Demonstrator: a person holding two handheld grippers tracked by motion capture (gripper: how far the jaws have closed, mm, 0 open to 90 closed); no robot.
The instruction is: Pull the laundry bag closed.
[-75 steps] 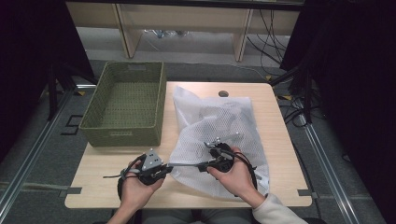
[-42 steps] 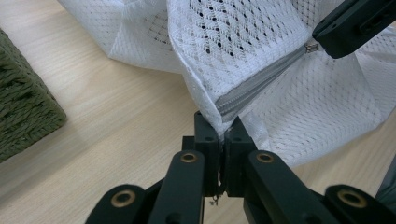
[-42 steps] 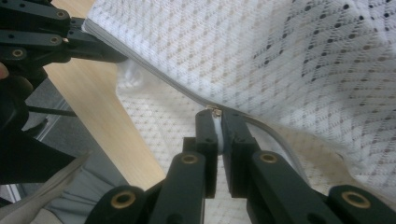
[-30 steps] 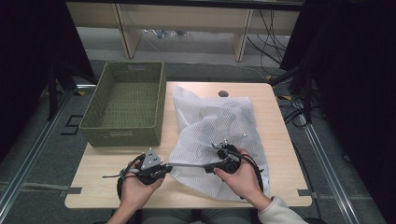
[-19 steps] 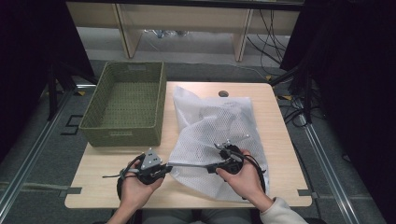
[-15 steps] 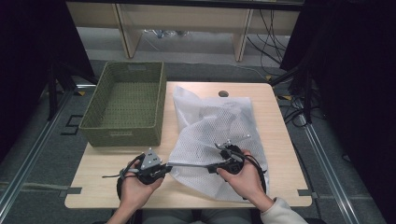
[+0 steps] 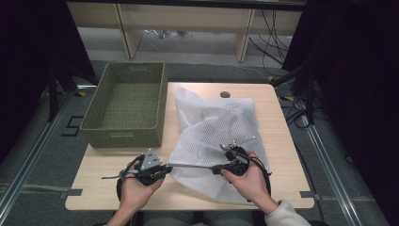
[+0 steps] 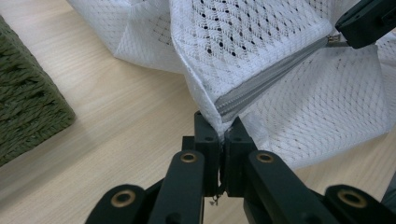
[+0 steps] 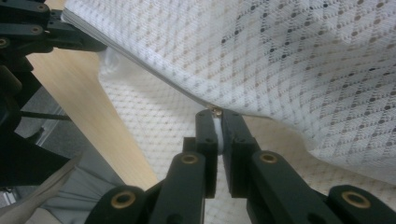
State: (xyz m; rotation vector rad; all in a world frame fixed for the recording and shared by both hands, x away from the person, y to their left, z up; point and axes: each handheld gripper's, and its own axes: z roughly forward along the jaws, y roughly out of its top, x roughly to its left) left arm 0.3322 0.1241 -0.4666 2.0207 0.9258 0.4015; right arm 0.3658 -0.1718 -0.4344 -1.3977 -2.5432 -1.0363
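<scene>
- White mesh corner pinched between the jaws of the left gripper: jaws closed tight on the end of the grey zipper of the mesh laundry bag. In the high view the left gripper sits near the front edge of the desk, left of centre.
- Right gripper: jaws closed on the zipper pull, a small metal nub visible at the jaw tips where the zipper line meets them. In the high view the right gripper lies over the front part of the bag, right of centre.
- Zipper runs taut and nearly straight between the two grippers, parallel to the front edge of the desk. Whether it is open or shut along that stretch cannot be told.
- Bag appearance: white, open diamond-pattern netting, semi-transparent so the wood tone shows through; folded and creased, with several overlapping layers. Grey zipper tape along one seam.
- Bag position: spreads from the front edge towards the back of the desk, occupying the middle and right half; front portion lifted slightly at the zipper seam.
- Green woven basket: rectangular, on the back left corner of the desk, overhanging its left edge, just beside the bag.
- Small dark round hole near the back edge of the desk, beyond the bag.
</scene>
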